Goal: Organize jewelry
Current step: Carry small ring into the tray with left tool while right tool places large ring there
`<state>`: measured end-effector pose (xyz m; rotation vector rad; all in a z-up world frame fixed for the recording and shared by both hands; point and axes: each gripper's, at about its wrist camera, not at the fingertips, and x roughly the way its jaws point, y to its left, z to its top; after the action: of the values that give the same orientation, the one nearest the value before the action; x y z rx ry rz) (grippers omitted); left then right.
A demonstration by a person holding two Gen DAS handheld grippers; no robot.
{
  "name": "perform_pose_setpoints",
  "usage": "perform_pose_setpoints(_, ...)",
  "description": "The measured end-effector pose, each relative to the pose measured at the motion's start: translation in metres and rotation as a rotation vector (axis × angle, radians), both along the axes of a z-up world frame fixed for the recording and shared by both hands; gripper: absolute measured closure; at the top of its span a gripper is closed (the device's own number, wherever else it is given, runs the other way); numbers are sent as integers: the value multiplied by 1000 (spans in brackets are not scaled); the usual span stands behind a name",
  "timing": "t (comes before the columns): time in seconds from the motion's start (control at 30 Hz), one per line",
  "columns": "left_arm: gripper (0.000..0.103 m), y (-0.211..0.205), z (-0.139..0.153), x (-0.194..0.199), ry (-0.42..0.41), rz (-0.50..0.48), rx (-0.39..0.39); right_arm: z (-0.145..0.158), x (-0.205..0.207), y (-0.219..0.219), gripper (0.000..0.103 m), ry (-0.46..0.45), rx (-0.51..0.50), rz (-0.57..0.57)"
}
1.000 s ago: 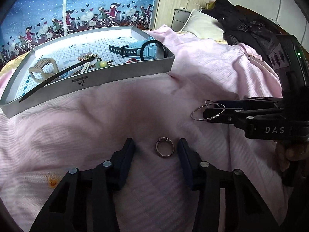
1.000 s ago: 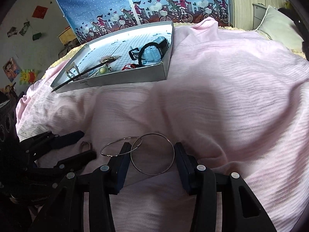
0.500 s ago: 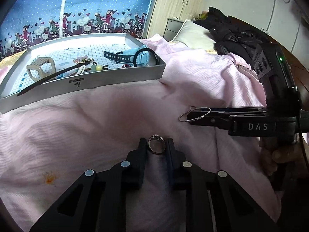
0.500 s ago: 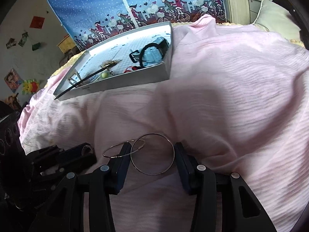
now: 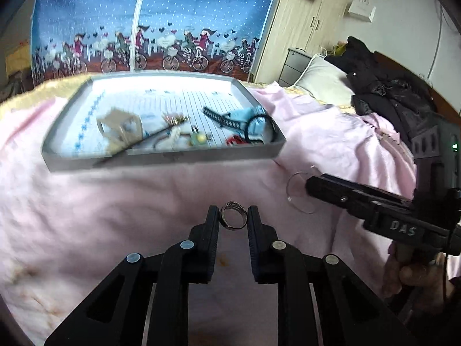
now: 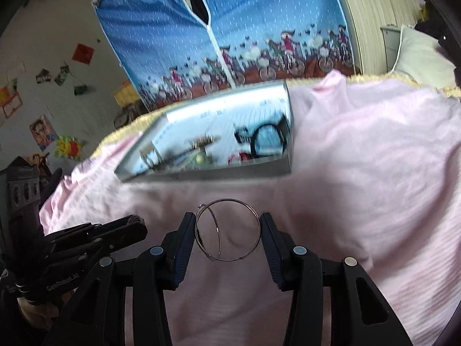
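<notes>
The left gripper (image 5: 233, 218) was clamped on a small silver ring (image 5: 233, 219), held above the pink blanket (image 5: 115, 207). The right gripper (image 6: 228, 232) pinched a pair of large wire hoops (image 6: 227, 230) between its fingers. The grey tray (image 5: 161, 158) ahead held a watch and what looked like hair clips, blurred.

Home bedroom (pink bedspread (image 5: 144, 207), pillow (image 5: 322, 79), wardrobe (image 5: 299, 26))

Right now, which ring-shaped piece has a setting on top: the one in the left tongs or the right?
The small ring in the left tongs; a raised setting crowns its band. The hoops in the right tongs are plain thin wire, much larger.
</notes>
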<state>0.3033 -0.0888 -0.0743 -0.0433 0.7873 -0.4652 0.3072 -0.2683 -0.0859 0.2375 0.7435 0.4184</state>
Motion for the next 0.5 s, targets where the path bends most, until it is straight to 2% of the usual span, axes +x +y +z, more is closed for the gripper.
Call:
perform_pose_setpoints(0.13,87,-4,13,19,-49,23,39,7,16,-3,60,-47,66,-38)
perform_pose_setpoints(0.33,87,-2,21,59,-136,80,42,10,54,-2,60,-102,95,-53)
perform_pose_setpoints(0.5,87,5,10,102,-105,146,55,1,92,6,60,-103,71,-50)
